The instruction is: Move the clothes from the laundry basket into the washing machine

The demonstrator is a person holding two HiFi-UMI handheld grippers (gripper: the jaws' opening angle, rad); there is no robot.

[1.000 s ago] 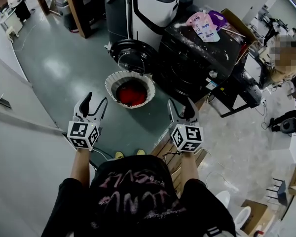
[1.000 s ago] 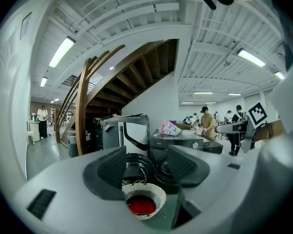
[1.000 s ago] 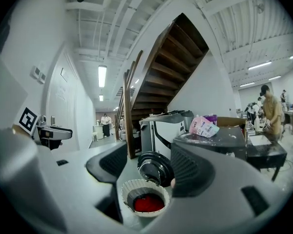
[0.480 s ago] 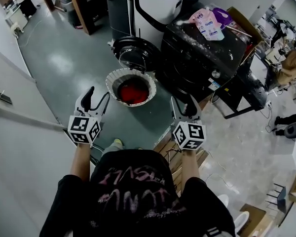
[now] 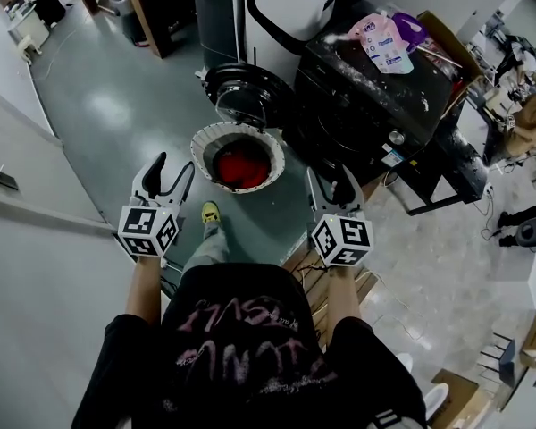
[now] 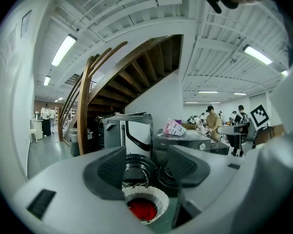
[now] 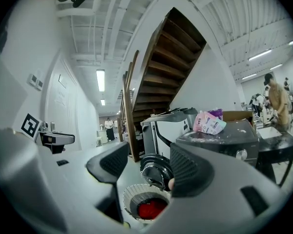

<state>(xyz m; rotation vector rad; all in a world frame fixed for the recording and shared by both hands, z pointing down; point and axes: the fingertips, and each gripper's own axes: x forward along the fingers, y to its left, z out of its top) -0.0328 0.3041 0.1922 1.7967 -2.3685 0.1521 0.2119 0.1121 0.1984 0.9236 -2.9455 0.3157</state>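
Observation:
A white ribbed laundry basket (image 5: 207,141) stands on the green floor with red clothes (image 5: 240,166) inside. Behind it is a black front-loading washing machine (image 5: 375,105) with its round door (image 5: 241,92) swung open to the left. My left gripper (image 5: 169,175) hovers open at the basket's near left, nothing between its jaws. Open and empty too, my right gripper (image 5: 333,186) hangs at the basket's near right, in front of the machine. Both gripper views look level at the basket (image 6: 154,197) (image 7: 134,196), the red clothes (image 6: 142,209) (image 7: 151,208) and the open door (image 7: 155,168).
Pink and purple detergent pouches (image 5: 384,41) lie on the washer's top. A white and black machine (image 5: 281,12) stands behind the door. A grey wall ledge (image 5: 27,204) runs along my left. A wooden pallet (image 5: 308,271) lies near my right side. My foot in a yellow shoe (image 5: 211,213) steps toward the basket.
I have stepped forward: both grippers have come slightly closer to the basket, and my foot now shows ahead of my body. The jaws look unchanged.

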